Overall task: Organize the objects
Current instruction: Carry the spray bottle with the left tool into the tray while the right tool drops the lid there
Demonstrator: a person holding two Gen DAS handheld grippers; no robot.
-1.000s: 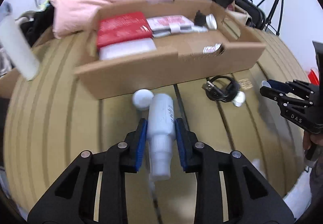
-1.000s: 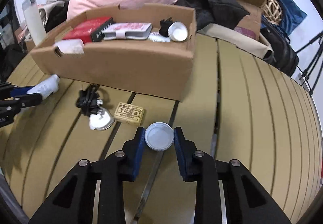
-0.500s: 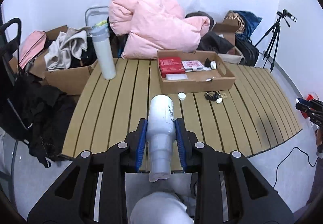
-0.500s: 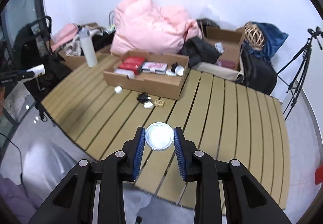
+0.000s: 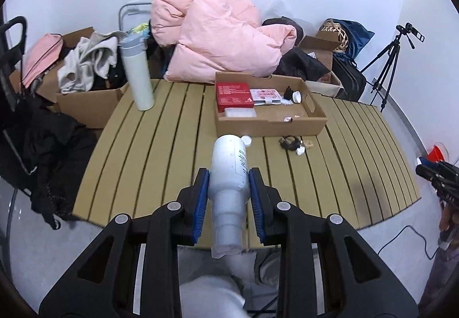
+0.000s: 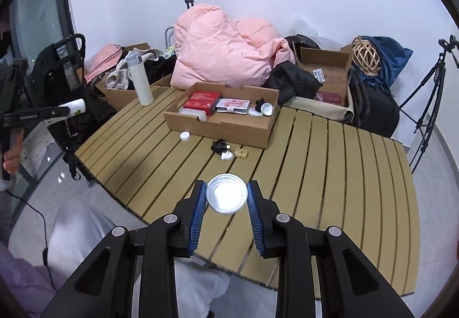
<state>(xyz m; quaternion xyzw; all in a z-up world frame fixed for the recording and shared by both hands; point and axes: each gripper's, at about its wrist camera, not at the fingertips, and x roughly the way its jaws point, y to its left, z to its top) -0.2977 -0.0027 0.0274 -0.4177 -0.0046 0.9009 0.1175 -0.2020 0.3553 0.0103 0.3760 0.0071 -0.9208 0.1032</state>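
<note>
Left wrist view gives me the relation I care about: my left gripper (image 5: pixel 228 187) is clamped on the white bottle (image 5: pixel 229 174), blue pads pressing its body from either side. The bottle's long axis runs straight along the fingers, its open threaded neck pointing back toward me and its base pointing out over the slatted table (image 5: pixel 160 151). At the far right edge of that view I can just see the tips of my right gripper (image 5: pixel 436 174), held well apart from the bottle.

From the right wrist view, my right gripper (image 6: pixel 226 203) has its jaws narrowed onto a round white cap (image 6: pixel 226 197), face toward the camera, pinched at the rim. The bottle shows far off to the left there (image 6: pixel 75 106), lying roughly level in the other tool.

So the neck lies to the left of the cap. I judge the next move to be bringing the two together and seating the cap on the neck, which means turning the cap's hollow side toward it. Both hang above the near table edge, with the cardboard tray (image 6: pixel 218 128) well beyond.
</note>
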